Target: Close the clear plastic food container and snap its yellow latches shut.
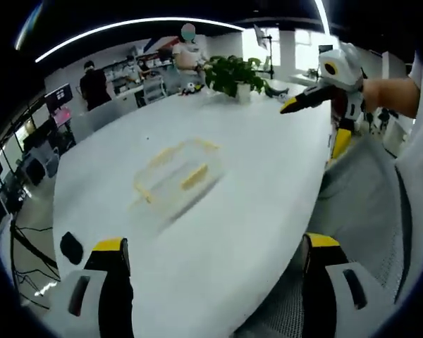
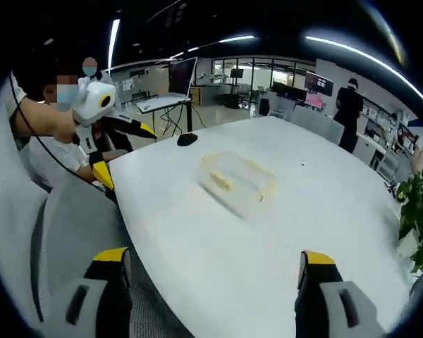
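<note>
The clear container (image 1: 178,174) is lying mid-table (image 1: 268,211), well apart from both grippers, whose jaws are standing spread and empty. Its lid is seemingly on already; blur is hiding the yellow latches (image 2: 221,182), so a misjudged press risks skidding it.

Container (image 1: 178,174) motion-blurred; latch state unreadable.

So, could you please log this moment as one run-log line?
container: on white table, untouched | lid/latches: cannot tell | left gripper: open, empty | right gripper: open, empty | both held back from container
</note>
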`<state>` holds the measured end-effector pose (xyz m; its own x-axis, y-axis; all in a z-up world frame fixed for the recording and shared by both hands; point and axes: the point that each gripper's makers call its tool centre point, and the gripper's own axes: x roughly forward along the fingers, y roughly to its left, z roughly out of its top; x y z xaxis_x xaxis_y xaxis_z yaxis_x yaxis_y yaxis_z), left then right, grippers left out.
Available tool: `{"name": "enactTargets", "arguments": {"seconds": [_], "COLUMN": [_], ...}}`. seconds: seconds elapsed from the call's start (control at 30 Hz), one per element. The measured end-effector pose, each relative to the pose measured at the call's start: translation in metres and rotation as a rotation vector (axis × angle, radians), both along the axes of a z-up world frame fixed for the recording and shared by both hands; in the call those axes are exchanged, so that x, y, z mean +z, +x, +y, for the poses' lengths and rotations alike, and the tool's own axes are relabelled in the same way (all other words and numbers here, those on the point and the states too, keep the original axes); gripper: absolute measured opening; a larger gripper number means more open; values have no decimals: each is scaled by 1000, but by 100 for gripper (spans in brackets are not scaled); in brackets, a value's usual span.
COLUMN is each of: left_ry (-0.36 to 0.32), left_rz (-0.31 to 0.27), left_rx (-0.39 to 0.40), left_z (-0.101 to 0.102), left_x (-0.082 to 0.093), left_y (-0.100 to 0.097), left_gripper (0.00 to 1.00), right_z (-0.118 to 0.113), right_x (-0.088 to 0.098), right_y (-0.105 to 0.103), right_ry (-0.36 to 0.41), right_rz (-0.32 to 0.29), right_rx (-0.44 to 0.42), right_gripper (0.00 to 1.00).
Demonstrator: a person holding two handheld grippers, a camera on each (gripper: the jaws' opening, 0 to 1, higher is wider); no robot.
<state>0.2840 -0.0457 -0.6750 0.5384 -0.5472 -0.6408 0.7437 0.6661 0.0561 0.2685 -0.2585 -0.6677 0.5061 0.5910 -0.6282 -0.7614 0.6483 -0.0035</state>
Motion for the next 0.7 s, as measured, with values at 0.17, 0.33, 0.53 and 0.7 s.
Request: {"name": "enactTargets", "arguments": {"seconds": [0.17, 0.33, 0.53, 0.7], "left_ry": [-25, -25, -65, -68], "left_rz": [-7, -15, 6, -3], "left_rx": [56, 88, 130, 121], "left_z": [9, 19, 16, 14], "left_x": [-1, -12, -21, -20], "left_y": [-14, -27, -39, -40], "left_gripper": [99, 99, 99, 97], "right_z": [-13, -24, -33, -28], "right_x": [-8, -11, -15, -19], "right_y": [-25, -34, -37, -44], "right_ry": [17, 97, 111, 117], "right_rz": [8, 33, 25, 40], "right_rx": [-10, -79, -140, -133], "right_gripper": [99, 99, 99, 99]}}
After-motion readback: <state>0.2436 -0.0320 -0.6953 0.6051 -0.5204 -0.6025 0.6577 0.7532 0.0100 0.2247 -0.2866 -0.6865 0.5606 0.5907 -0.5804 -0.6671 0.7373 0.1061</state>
